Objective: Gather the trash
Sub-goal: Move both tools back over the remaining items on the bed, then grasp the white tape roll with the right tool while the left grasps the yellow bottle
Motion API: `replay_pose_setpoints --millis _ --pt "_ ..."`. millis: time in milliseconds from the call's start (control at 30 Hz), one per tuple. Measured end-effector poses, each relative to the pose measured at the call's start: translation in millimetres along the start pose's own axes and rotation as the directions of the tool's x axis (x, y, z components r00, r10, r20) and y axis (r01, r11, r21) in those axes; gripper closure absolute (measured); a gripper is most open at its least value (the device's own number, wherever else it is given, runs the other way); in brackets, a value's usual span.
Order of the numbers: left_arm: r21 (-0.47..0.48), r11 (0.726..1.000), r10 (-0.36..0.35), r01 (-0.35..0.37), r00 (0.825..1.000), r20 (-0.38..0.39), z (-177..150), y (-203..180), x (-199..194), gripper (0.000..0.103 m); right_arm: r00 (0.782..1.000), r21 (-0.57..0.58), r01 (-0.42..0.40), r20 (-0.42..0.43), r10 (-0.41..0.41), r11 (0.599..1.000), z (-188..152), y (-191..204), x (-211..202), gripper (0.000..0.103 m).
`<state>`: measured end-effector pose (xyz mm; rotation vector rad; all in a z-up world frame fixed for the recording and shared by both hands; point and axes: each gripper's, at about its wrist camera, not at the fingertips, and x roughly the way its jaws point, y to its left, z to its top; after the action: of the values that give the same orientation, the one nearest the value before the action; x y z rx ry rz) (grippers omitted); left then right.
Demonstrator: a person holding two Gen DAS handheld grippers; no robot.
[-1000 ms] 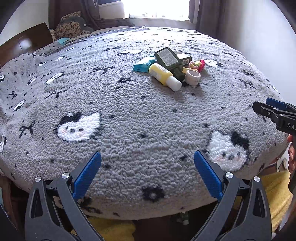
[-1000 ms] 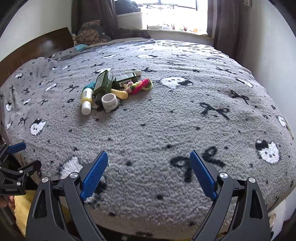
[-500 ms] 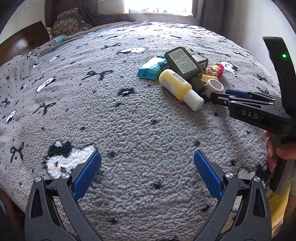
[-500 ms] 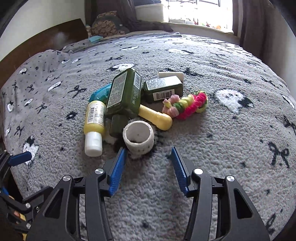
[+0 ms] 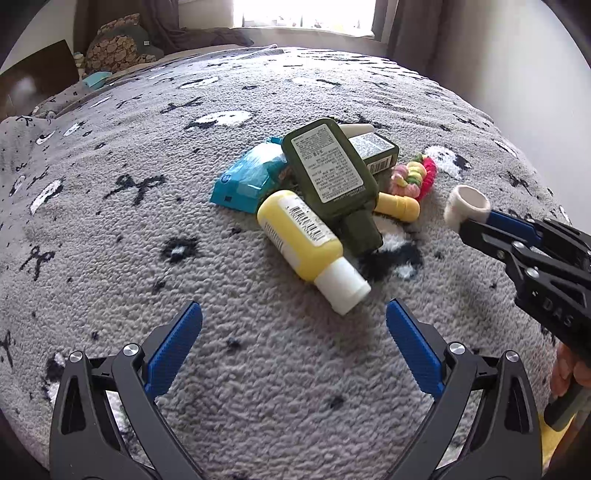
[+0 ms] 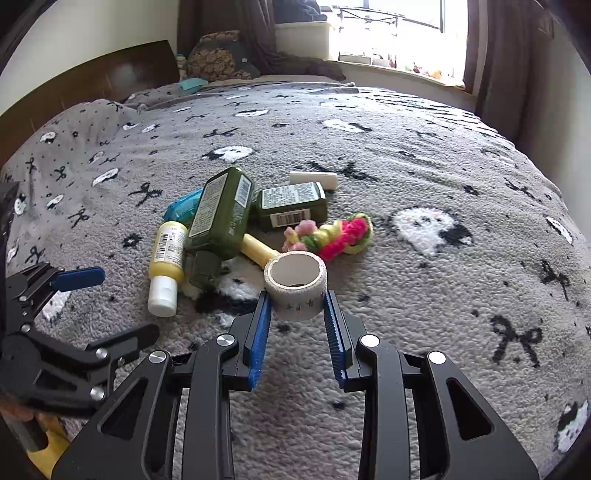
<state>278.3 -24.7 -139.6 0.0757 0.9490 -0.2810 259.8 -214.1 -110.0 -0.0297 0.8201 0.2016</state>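
A pile of trash lies on the grey blanket (image 5: pixel 258 387): a yellow bottle with a white cap (image 5: pixel 310 247) (image 6: pixel 167 258), a large dark green bottle (image 5: pixel 332 177) (image 6: pixel 219 218), a smaller green bottle (image 6: pixel 291 206), a teal packet (image 5: pixel 247 175), a yellow tube (image 5: pixel 399 206) and a pink-green knitted piece (image 6: pixel 340 234). My right gripper (image 6: pixel 297 306) is shut on a white tape roll (image 6: pixel 295 284) (image 5: pixel 467 206), held just above the blanket. My left gripper (image 5: pixel 293 328) is open and empty, just short of the yellow bottle's cap.
A white flat item (image 6: pixel 314 180) lies behind the pile. Pillows (image 6: pixel 218 55) and a dark wooden headboard (image 6: pixel 92 81) stand at the far left. A window (image 6: pixel 388 29) and curtains are at the back, a wall on the right.
My right gripper closed on the tape roll and lifted it slightly away from the pile. My left gripper moved forward toward the yellow bottle.
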Motion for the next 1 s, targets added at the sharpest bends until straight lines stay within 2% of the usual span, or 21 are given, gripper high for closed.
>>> replay_pose_setpoints --millis 100,200,333,600,733,767,833,867,900,1000 --pt "-0.013 1.000 -0.006 0.006 1.000 0.001 10 -5 9 0.009 1.000 0.014 0.003 0.006 -0.003 1.000 -2 -11 -5 0.073" --pt "0.002 0.998 0.069 -0.069 0.998 -0.010 15 -5 17 0.019 1.000 0.023 0.006 0.018 -0.006 1.000 -3 -18 -9 0.073" --pt "-0.003 0.995 0.099 -0.099 0.995 -0.002 20 4 20 0.022 1.000 0.015 0.004 0.024 -0.005 1.000 -4 -20 -11 0.073" --pt "-0.054 0.995 0.077 -0.078 0.997 -0.028 38 12 38 0.022 1.000 0.027 0.000 0.030 -0.001 1.000 0 -22 -8 0.073" --pt "-0.048 0.996 0.068 -0.069 0.997 -0.026 46 11 45 0.024 0.999 0.027 0.015 0.031 -0.016 1.000 1 -23 -7 0.073" --pt "-0.044 0.997 0.062 -0.063 0.998 -0.026 47 10 47 0.027 0.999 0.029 0.018 0.029 -0.019 0.999 1 -24 -6 0.073" --pt "-0.033 0.997 0.062 -0.063 0.998 -0.030 48 9 49 0.046 0.999 0.032 0.023 0.026 -0.024 0.999 1 -25 -6 0.073" --pt "-0.027 0.997 0.067 -0.067 0.997 -0.028 49 8 49 0.051 0.999 0.033 0.024 0.025 -0.025 0.999 0 -25 -6 0.073" --pt "-0.025 0.998 0.065 -0.066 0.998 -0.027 49 8 48 0.060 0.999 0.034 0.024 0.024 -0.025 0.999 -1 -25 -7 0.073" --pt "-0.022 0.997 0.069 -0.070 0.997 -0.025 46 11 44 0.070 0.999 0.037 0.027 0.024 -0.028 0.999 -3 -25 -11 0.073"
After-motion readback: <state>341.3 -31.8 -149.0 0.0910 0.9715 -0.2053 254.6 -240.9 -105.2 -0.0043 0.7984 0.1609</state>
